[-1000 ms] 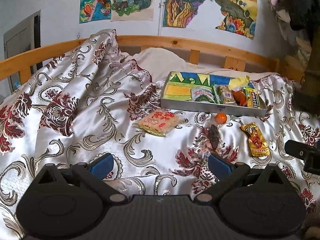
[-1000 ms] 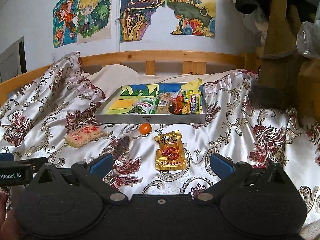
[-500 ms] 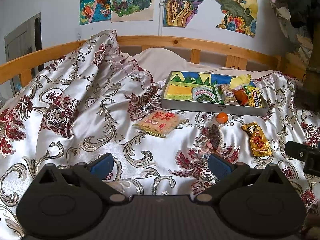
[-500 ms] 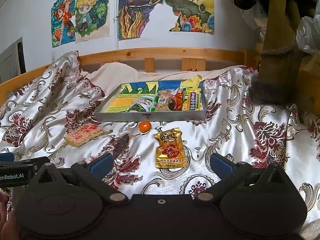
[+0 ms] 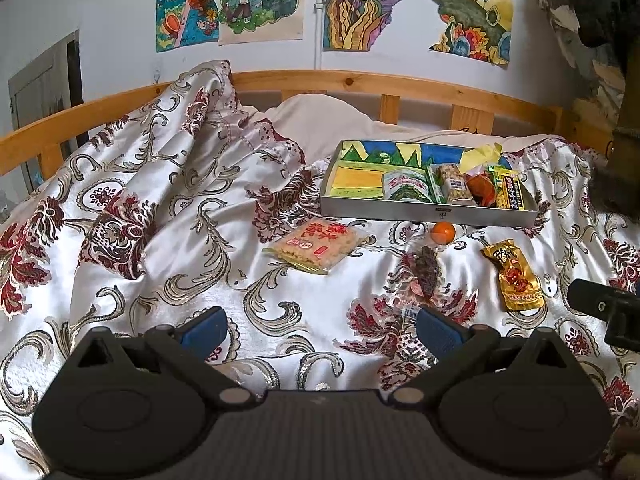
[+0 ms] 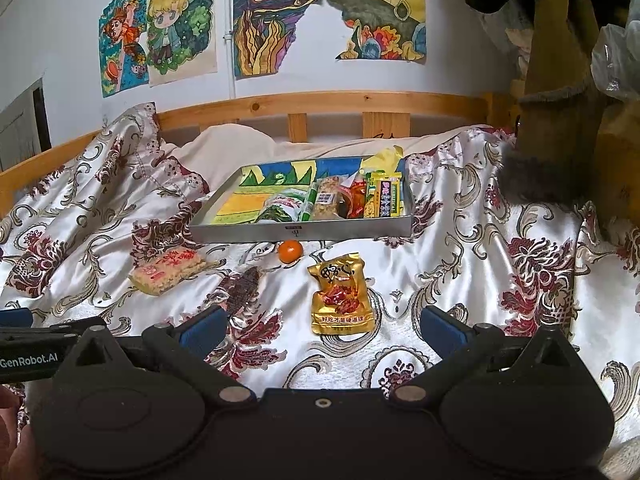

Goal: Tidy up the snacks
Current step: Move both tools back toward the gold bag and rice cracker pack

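A grey tray [image 5: 424, 212] [image 6: 304, 232] lies on the bed with several snack packets packed into its right half. In front of it on the bedspread lie a rice cracker pack [image 5: 314, 245] [image 6: 168, 269], a small orange [image 5: 443, 232] [image 6: 290, 251], a dark clear-wrapped snack [image 5: 427, 272] [image 6: 242, 290] and a gold packet [image 5: 514, 276] [image 6: 342, 294]. My left gripper [image 5: 320, 330] is open and holds nothing, hovering short of the cracker pack and dark snack. My right gripper [image 6: 322, 330] is open too, with the gold packet just beyond its gap.
A floral satin bedspread [image 5: 160, 208] is bunched high at the left. A wooden bed rail [image 6: 344, 102] runs along the back below wall drawings. Clothes and a brown plush shape [image 6: 560, 120] crowd the right edge. A hand [image 6: 12, 432] shows at the lower left.
Both grippers have edged slightly forward toward the snacks; the gold packet sits a little nearer the right gripper's gap. Both stay open and nothing has been picked up.
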A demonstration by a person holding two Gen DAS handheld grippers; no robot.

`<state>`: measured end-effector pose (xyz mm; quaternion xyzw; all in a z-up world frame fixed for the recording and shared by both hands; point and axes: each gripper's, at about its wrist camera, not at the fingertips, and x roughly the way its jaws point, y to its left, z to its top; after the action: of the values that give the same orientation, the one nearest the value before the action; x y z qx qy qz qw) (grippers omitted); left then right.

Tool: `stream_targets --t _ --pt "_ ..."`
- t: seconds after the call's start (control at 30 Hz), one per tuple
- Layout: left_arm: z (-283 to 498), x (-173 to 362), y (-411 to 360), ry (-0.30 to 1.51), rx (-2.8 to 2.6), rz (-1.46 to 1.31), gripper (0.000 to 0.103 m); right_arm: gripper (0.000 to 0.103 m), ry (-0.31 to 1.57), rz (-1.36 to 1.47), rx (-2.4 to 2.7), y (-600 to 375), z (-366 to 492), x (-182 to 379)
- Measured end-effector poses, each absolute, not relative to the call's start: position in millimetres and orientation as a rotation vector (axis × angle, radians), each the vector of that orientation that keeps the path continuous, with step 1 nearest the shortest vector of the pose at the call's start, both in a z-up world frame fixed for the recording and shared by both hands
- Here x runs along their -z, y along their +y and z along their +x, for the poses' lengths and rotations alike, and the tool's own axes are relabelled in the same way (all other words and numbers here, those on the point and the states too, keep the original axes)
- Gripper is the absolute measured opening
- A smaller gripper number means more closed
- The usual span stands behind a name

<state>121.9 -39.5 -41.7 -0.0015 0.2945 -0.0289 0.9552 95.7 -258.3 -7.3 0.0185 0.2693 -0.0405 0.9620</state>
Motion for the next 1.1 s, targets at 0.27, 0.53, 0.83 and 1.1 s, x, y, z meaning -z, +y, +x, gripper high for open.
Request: stream_targets --t 0.27,0.53,0.83,1.1 --pt "129 44 -44 0.628 0.039 -0.01 0.102 0.102 0.56 0.062 0.086 -257 96 9" --pt "150 46 -55 0.655 0.02 -0.015 0.102 0.102 0.601 0.098 0.084 -259 102 8" --pt "186 42 -77 0.651 0.043 0.054 0.102 0.102 0.682 0.189 0.072 -278 127 7" --pt "220 42 -96 0.647 0.071 0.133 0.102 0.102 0.688 0.119 0.065 -290 167 1"
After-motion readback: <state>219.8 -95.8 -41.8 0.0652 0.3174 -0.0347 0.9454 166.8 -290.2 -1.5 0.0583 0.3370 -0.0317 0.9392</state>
